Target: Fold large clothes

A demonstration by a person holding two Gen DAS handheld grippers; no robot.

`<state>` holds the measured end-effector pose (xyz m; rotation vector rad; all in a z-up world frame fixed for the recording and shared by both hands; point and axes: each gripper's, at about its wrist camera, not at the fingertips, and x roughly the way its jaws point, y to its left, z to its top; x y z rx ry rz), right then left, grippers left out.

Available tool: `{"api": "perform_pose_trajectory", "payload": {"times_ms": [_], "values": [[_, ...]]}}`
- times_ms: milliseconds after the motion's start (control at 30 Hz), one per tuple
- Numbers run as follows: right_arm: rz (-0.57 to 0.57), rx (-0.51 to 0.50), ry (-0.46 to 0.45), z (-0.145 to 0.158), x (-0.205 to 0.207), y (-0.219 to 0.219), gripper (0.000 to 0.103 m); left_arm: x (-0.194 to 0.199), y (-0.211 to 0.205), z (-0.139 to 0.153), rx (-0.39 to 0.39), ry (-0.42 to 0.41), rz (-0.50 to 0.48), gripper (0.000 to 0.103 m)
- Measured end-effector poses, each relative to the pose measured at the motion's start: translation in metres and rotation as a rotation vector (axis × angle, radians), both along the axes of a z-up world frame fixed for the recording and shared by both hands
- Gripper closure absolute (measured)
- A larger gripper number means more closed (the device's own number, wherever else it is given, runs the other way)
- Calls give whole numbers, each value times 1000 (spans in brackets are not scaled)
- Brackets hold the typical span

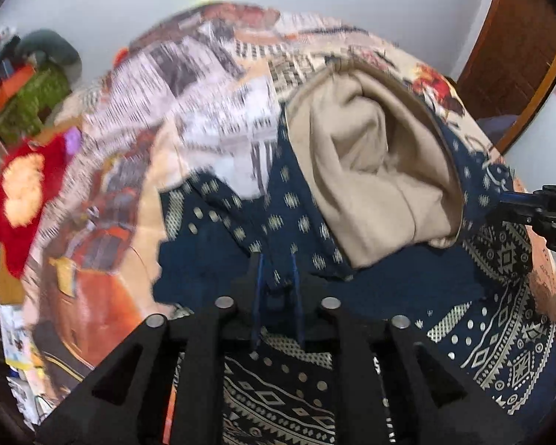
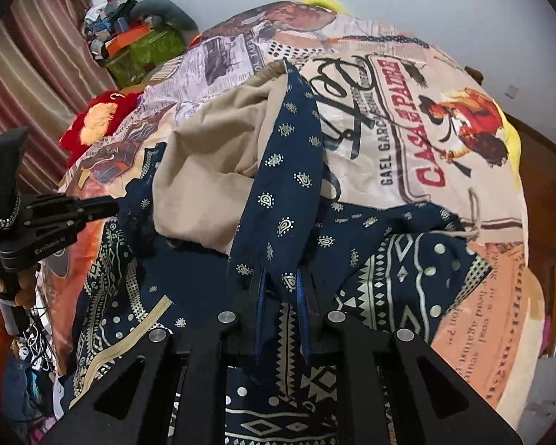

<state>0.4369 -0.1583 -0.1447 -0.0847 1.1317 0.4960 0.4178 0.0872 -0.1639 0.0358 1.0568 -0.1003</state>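
Note:
A large navy garment with cream geometric print and a beige lining lies bunched on a bed. My left gripper is shut on a fold of its navy cloth, and it also shows at the left of the right wrist view. My right gripper is shut on a long navy strip of the same garment, lifted above the heap. The right gripper also shows in the left wrist view, at the garment's right edge.
The bed is covered by a printed sheet with newspaper and poster motifs. A red plush toy and a green box piled with clutter sit at the far left by a striped curtain. A wooden door stands right.

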Motion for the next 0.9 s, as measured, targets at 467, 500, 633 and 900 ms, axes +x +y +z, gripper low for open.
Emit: {"api": "perform_pose_trajectory", "payload": {"times_ms": [467, 500, 633, 900], "values": [[-56, 68, -95, 30, 55, 10, 85, 68, 0, 25, 5, -142, 51, 54], [-63, 68, -99, 29, 61, 12, 75, 76, 1, 22, -9, -134, 60, 54], [-101, 107, -150, 23, 85, 15, 28, 112, 6, 2, -94, -85, 104, 54], [-117, 98, -97, -12, 137, 36, 28, 160, 4, -47, -247, 37, 143, 54]]}}
